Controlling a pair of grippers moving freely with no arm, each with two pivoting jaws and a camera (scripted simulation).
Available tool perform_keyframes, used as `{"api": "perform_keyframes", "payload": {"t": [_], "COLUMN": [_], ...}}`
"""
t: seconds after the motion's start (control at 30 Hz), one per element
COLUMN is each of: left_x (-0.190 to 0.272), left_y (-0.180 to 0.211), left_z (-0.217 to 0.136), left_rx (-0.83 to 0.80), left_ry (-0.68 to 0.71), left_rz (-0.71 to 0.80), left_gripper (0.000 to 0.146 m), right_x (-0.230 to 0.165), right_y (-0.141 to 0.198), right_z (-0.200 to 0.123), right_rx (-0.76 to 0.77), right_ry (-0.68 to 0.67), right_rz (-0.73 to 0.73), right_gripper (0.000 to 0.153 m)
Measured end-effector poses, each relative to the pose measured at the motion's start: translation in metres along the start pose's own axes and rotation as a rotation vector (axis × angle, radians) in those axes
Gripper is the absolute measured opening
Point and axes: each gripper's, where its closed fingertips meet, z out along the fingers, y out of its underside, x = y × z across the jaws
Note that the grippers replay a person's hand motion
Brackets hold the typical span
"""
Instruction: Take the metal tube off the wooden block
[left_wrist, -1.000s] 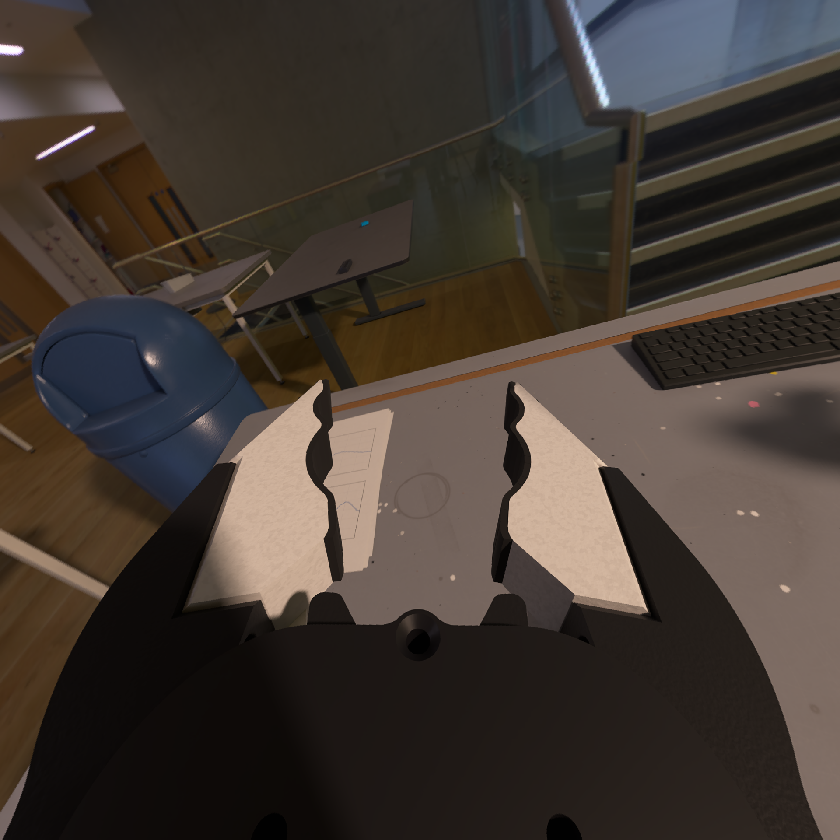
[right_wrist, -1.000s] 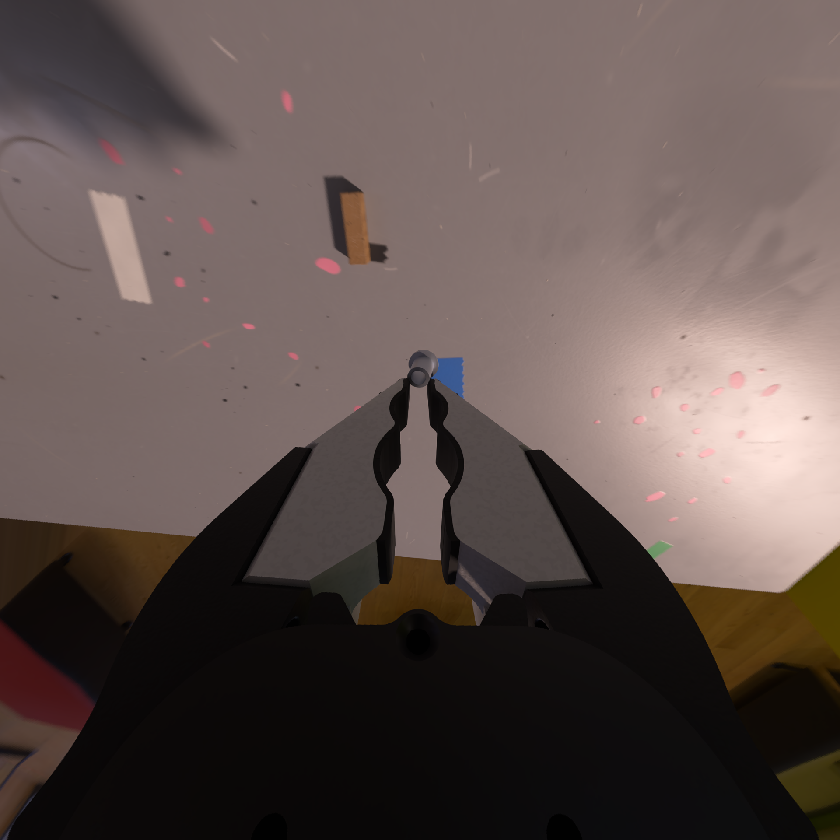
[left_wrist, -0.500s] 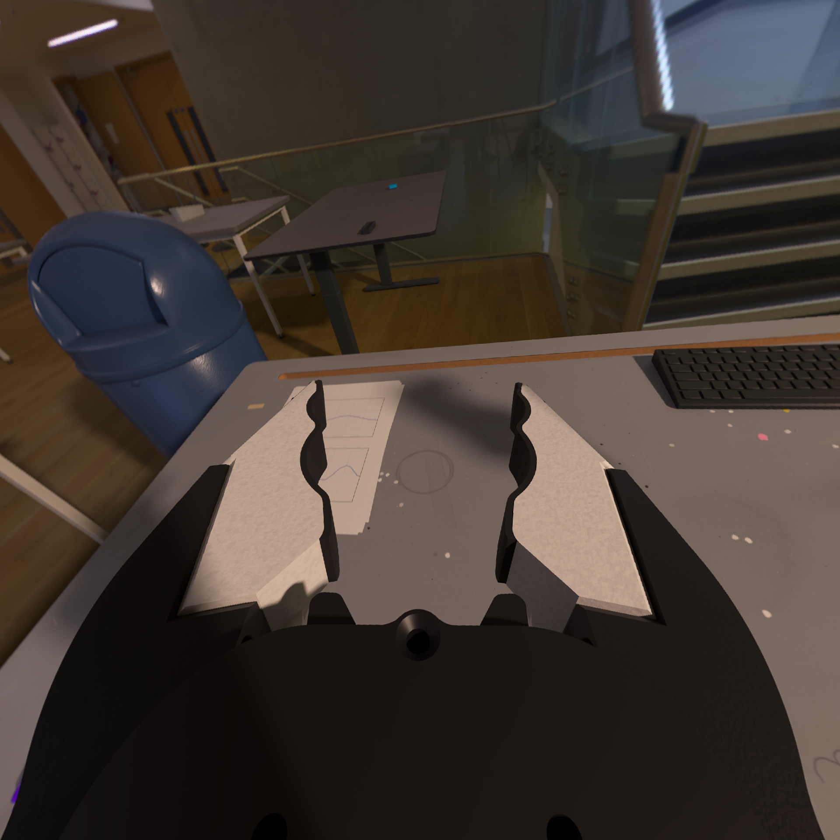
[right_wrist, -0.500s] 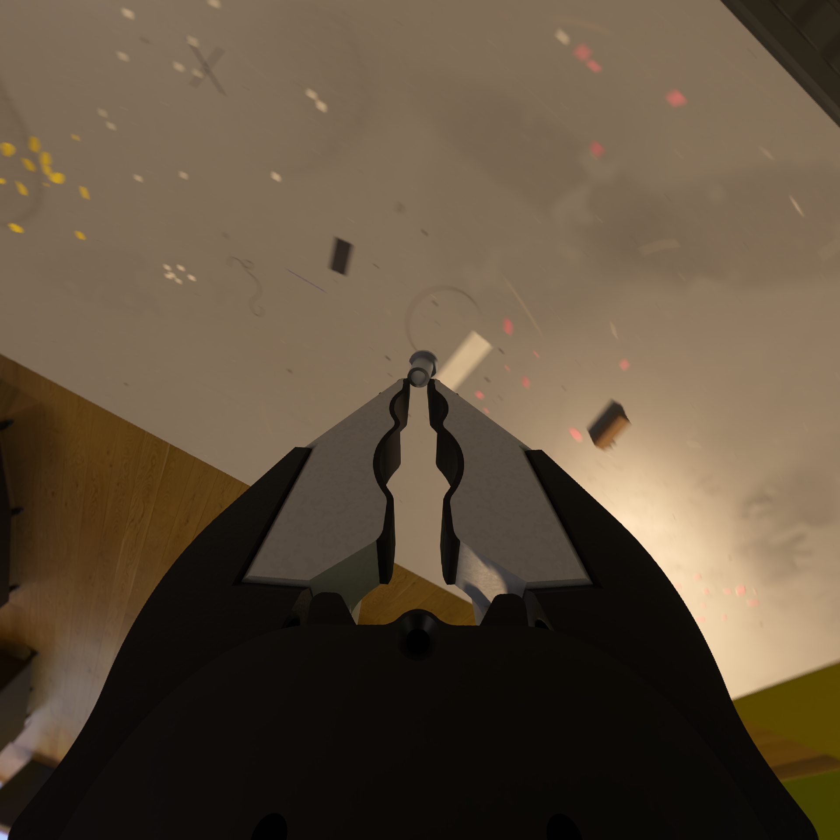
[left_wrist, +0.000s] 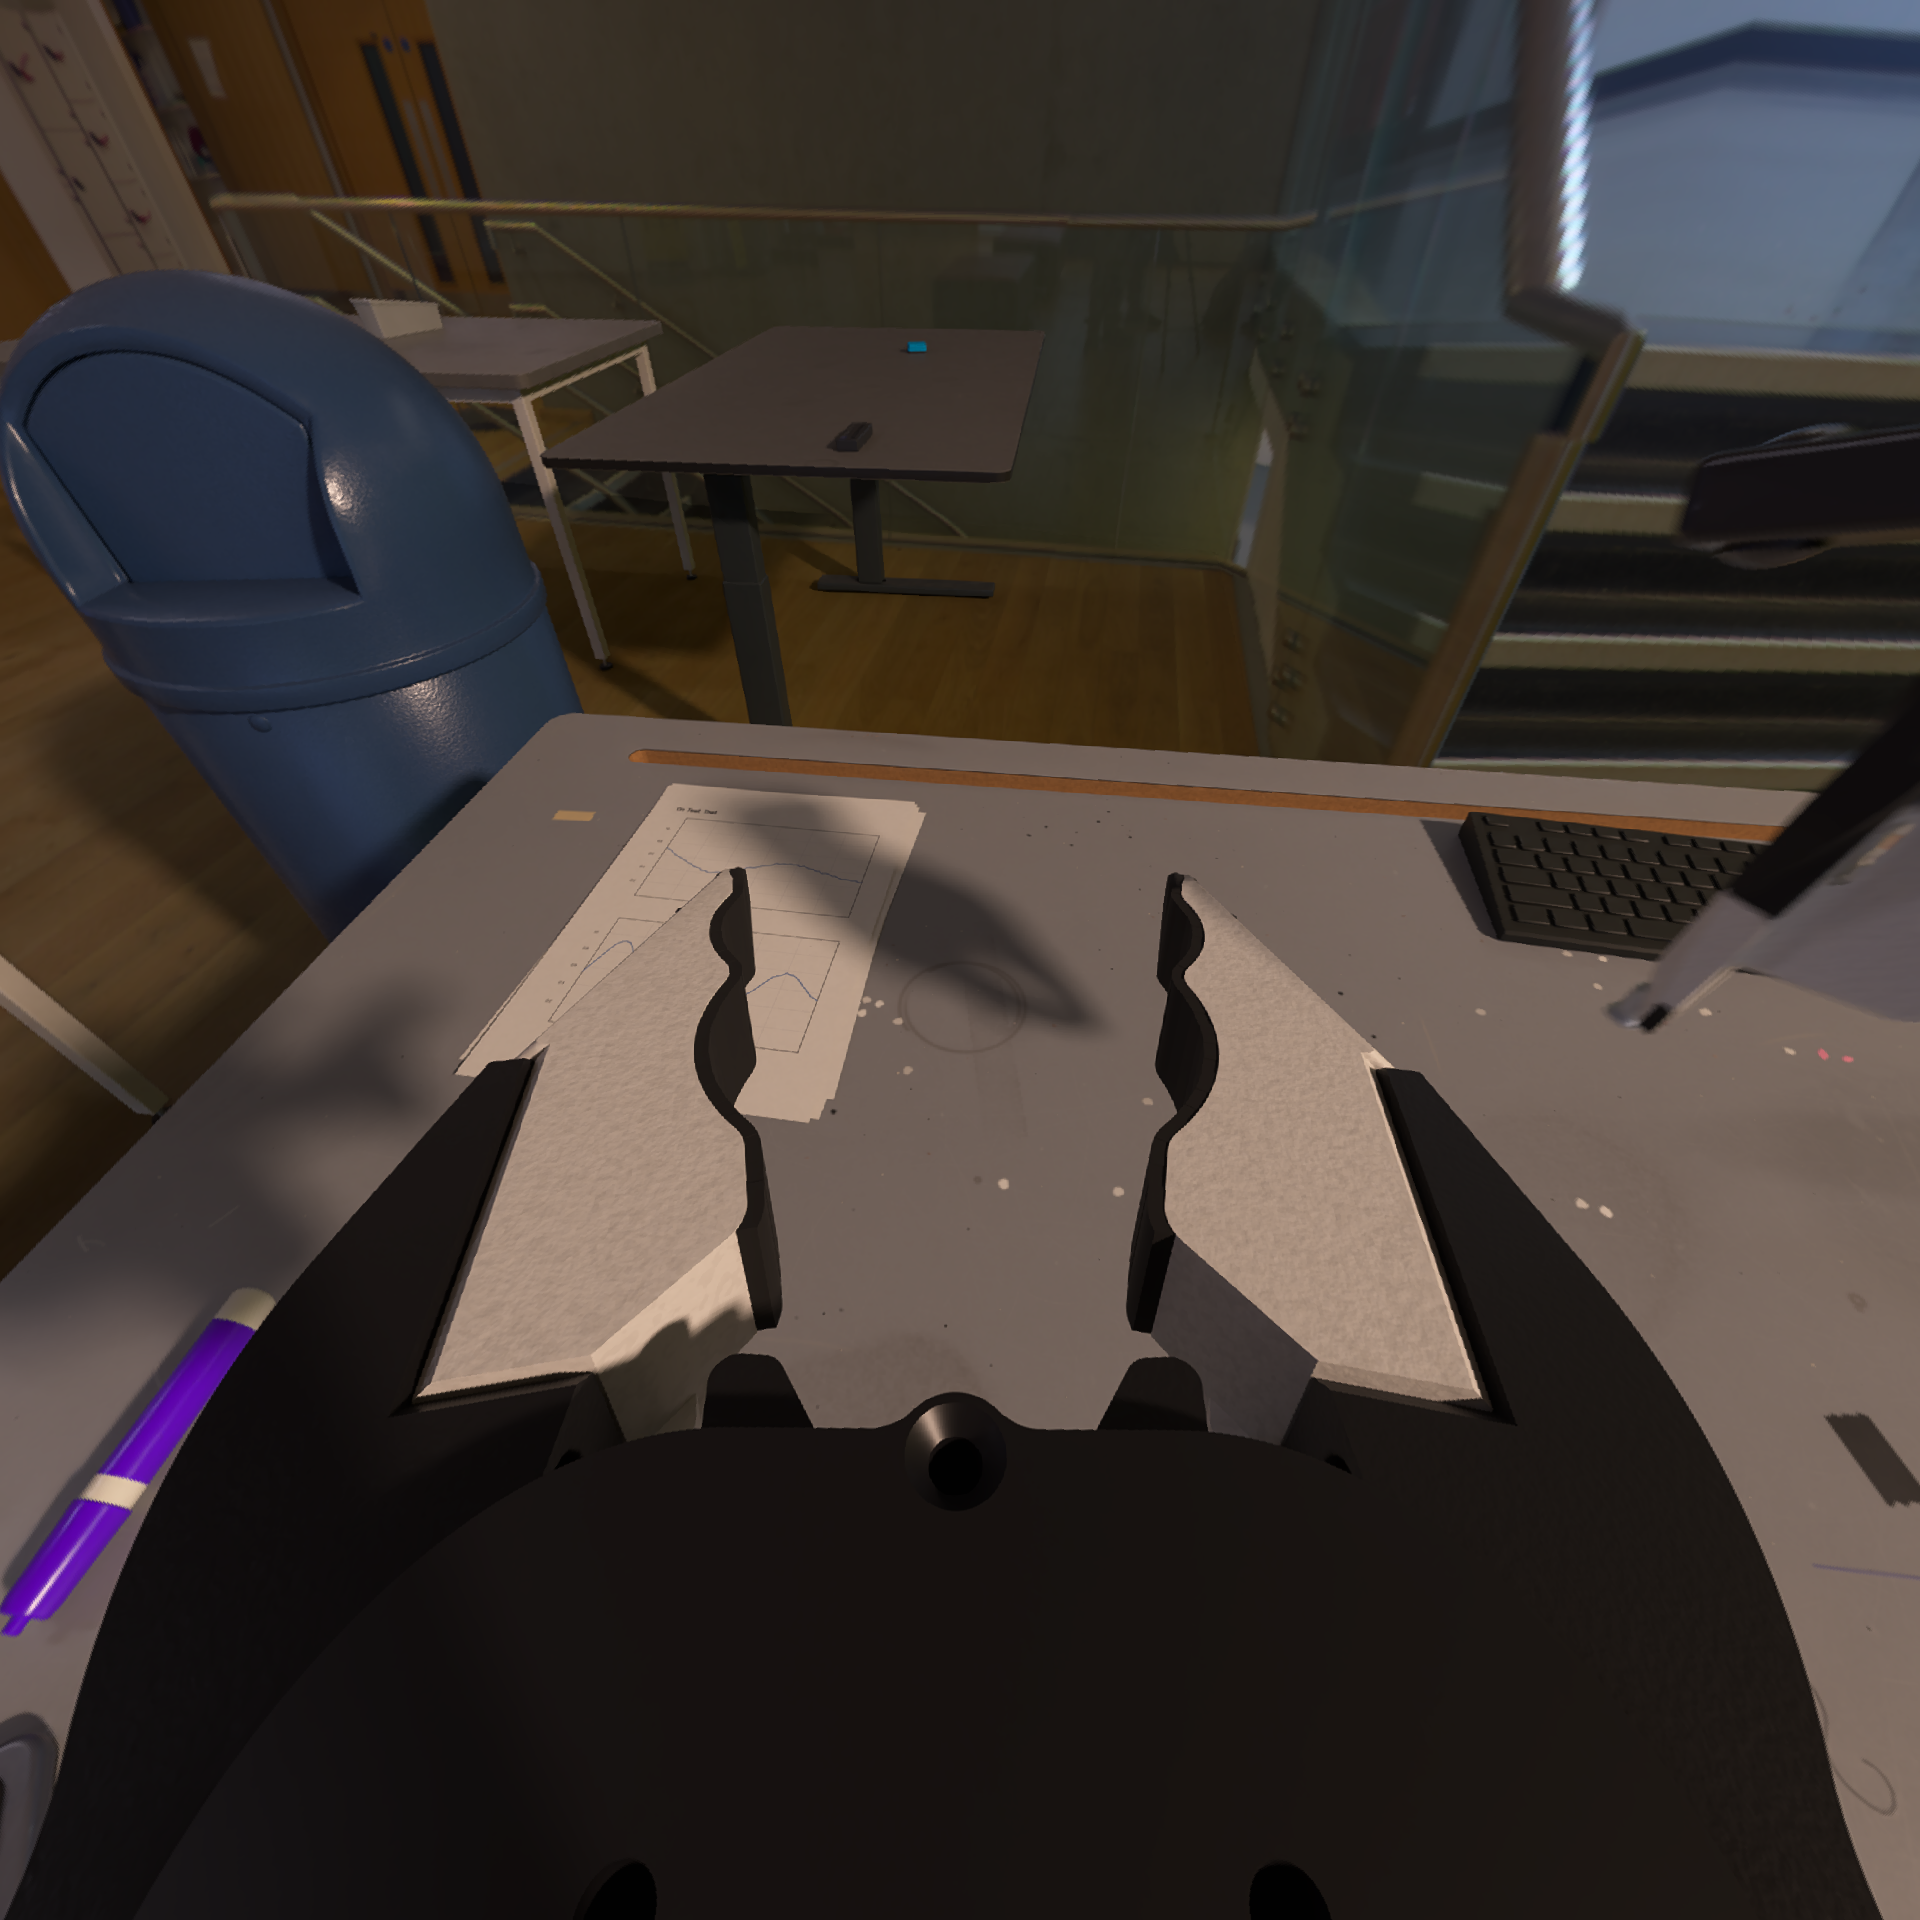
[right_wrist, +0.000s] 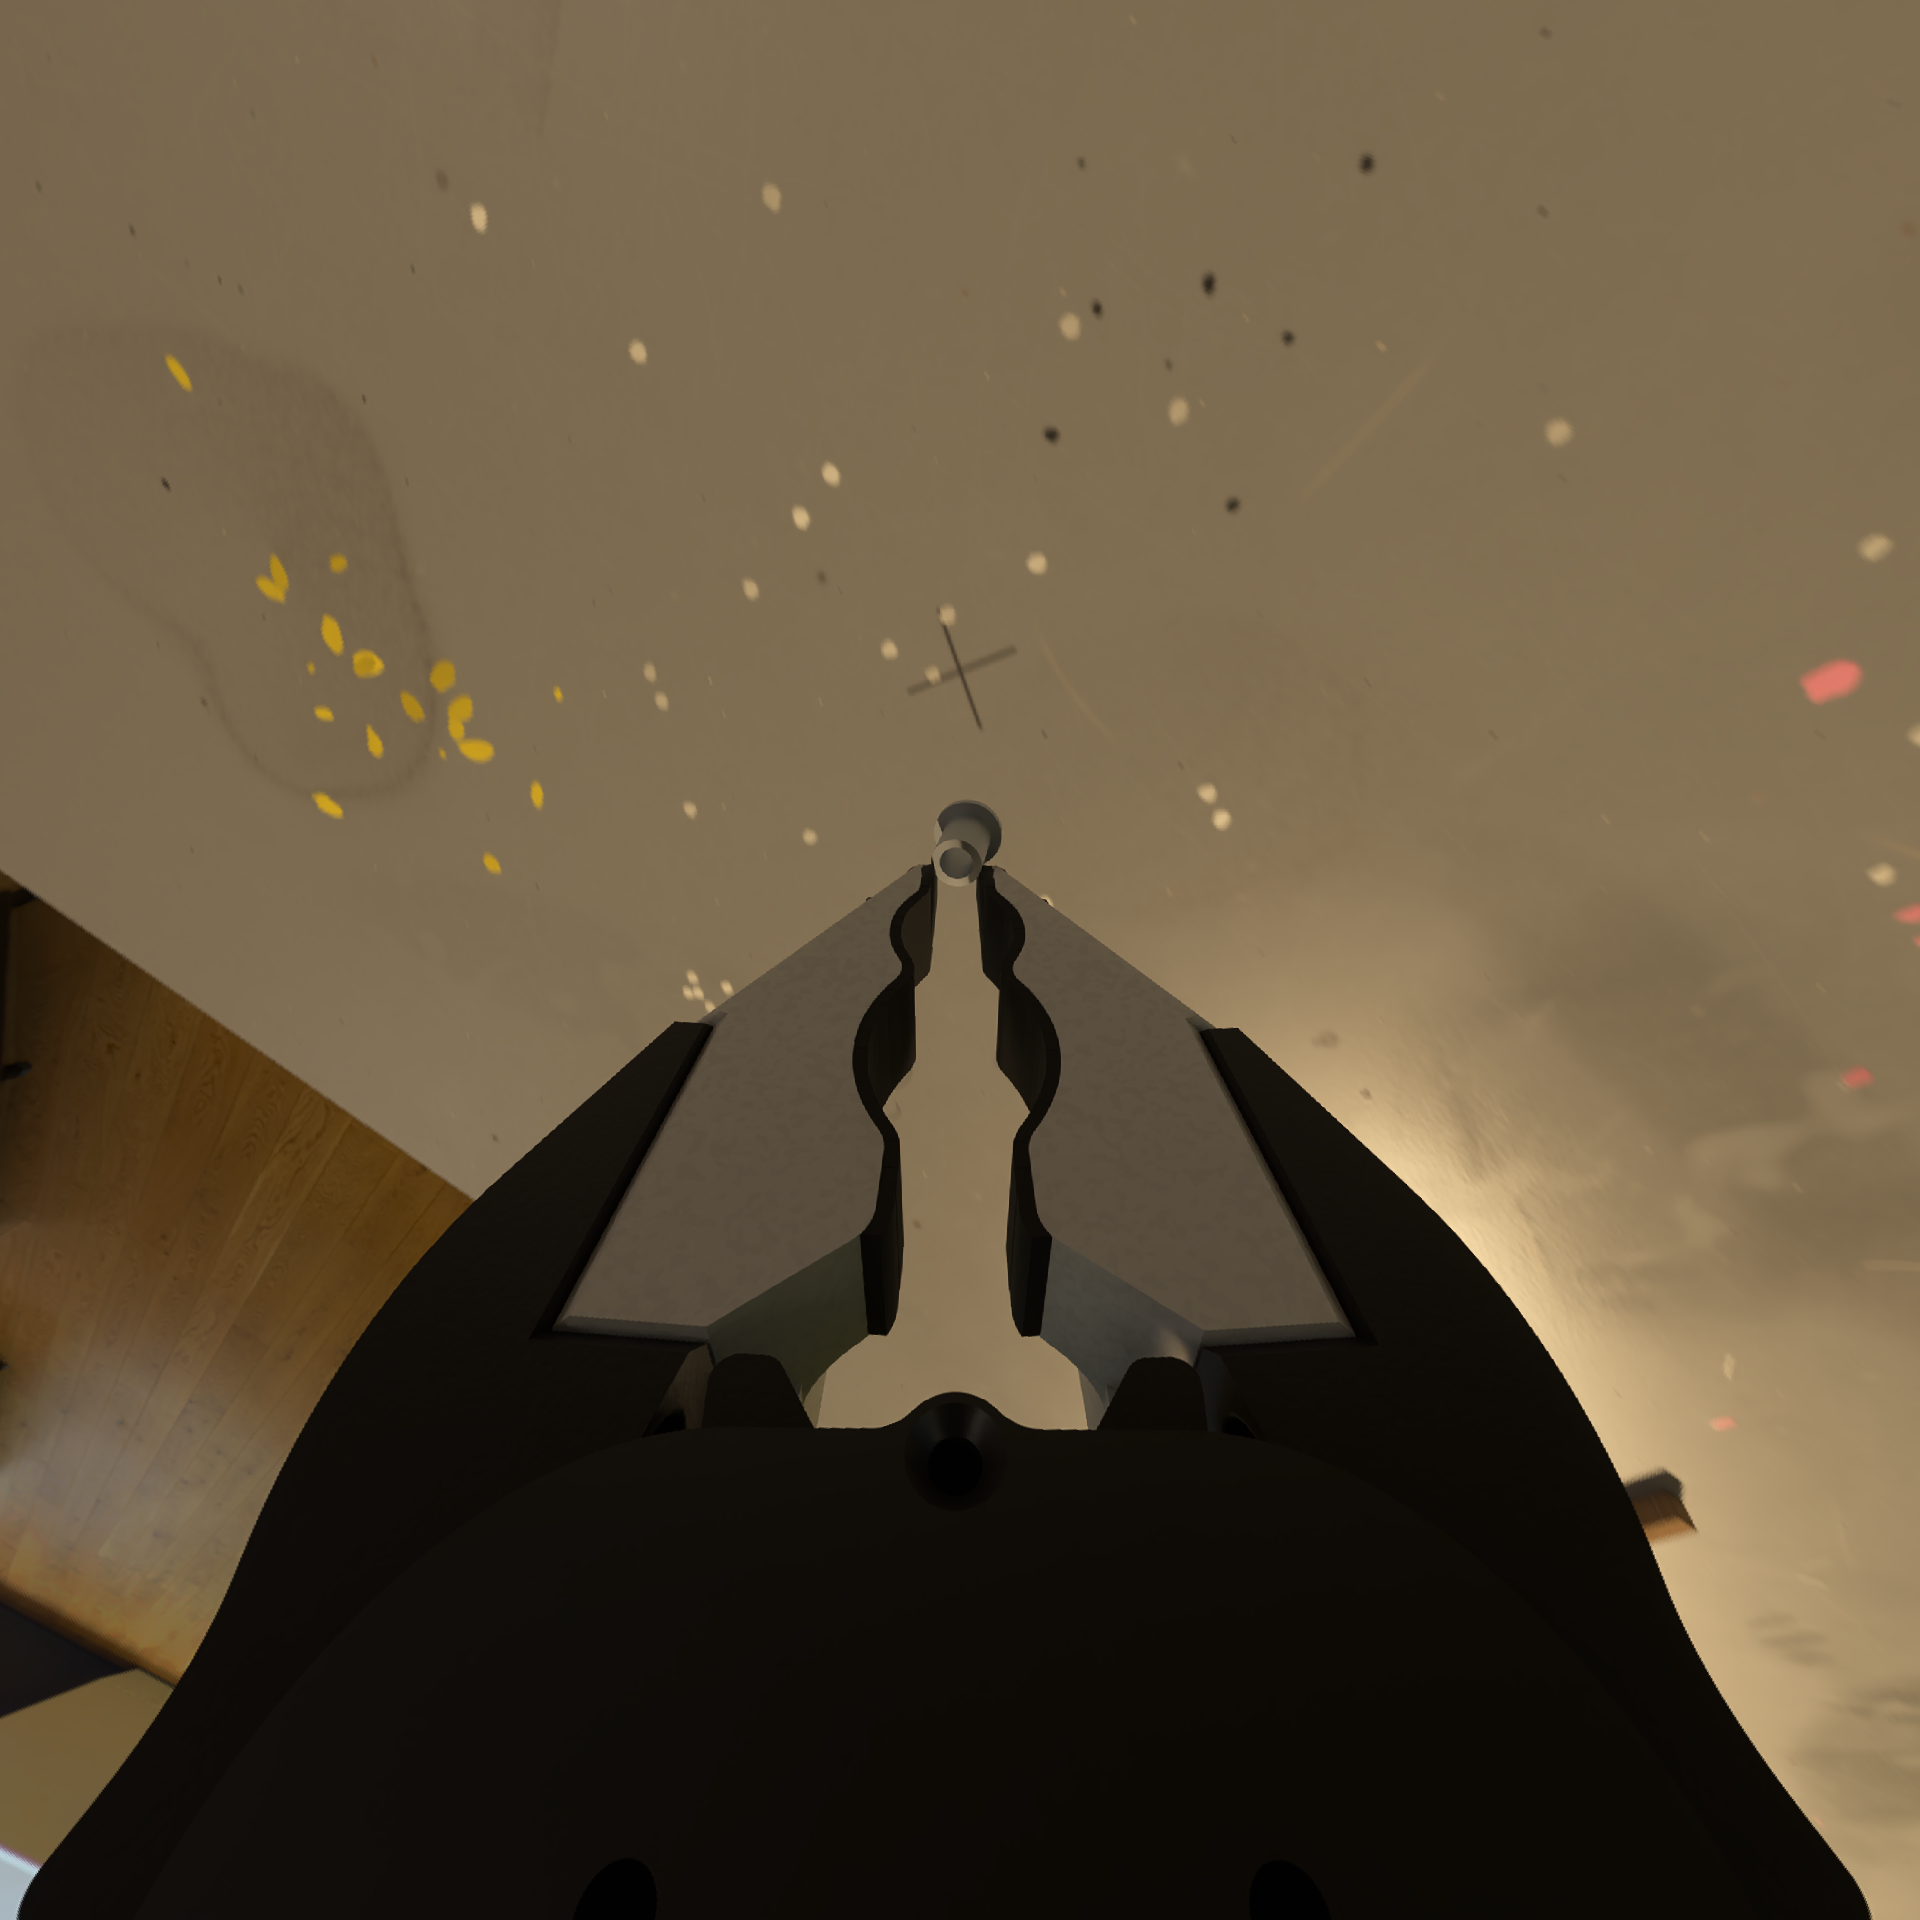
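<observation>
In the right wrist view, my right gripper (right_wrist: 956, 875) is shut on the small metal tube (right_wrist: 964, 836), which sticks out past the fingertips, held above the speckled table (right_wrist: 1143, 312). The wooden block (right_wrist: 1660, 1507) lies on the table at the far right edge, well apart from the tube. In the left wrist view, my left gripper (left_wrist: 956, 881) is open and empty above the grey table (left_wrist: 1039, 1143). The right gripper (left_wrist: 1673, 992) shows at the right edge of that view, pointing down.
A sheet of paper with graphs (left_wrist: 790, 914) lies under the left fingertip. A black keyboard (left_wrist: 1600, 883) is at the back right, a purple marker (left_wrist: 135, 1455) at the left edge. A blue bin (left_wrist: 260, 582) stands beyond the table's left corner.
The right gripper has swung with the tube, so the wooden block has slid to the right edge of its view. The left gripper has pulled back and turned; the right gripper has come into its view.
</observation>
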Motion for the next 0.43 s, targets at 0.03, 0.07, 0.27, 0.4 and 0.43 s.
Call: {"api": "perform_keyframes", "payload": {"t": [0.03,0.07,0.27,0.4,0.43], "left_x": [0.002,0.004,0.023,0.036,0.039], "left_y": [0.0,0.0,0.001,0.004,0.005], "left_z": [0.001,0.002,0.006,0.009,0.01], "left_rx": [0.001,0.0,-0.028,-0.055,-0.062], "left_ry": [0.004,0.01,0.066,0.094,0.103], "left_rz": [0.007,0.012,0.058,0.098,0.107], "left_gripper": [0.079,0.079,0.078,0.078,0.078], "right_x": [-0.004,-0.006,-0.01,-0.011,-0.012], "right_y": [-0.007,-0.012,-0.023,-0.022,-0.022], "right_z": [0.01,0.02,0.085,0.115,0.119], "right_rx": [0.002,0.003,-0.035,-0.046,-0.043], "right_ry": [-0.003,-0.002,-0.012,-0.007,0.0], "right_rz": [0.004,0.01,0.053,0.073,0.077], "right_gripper": [0.007,0.007,0.007,0.007,0.007]}}
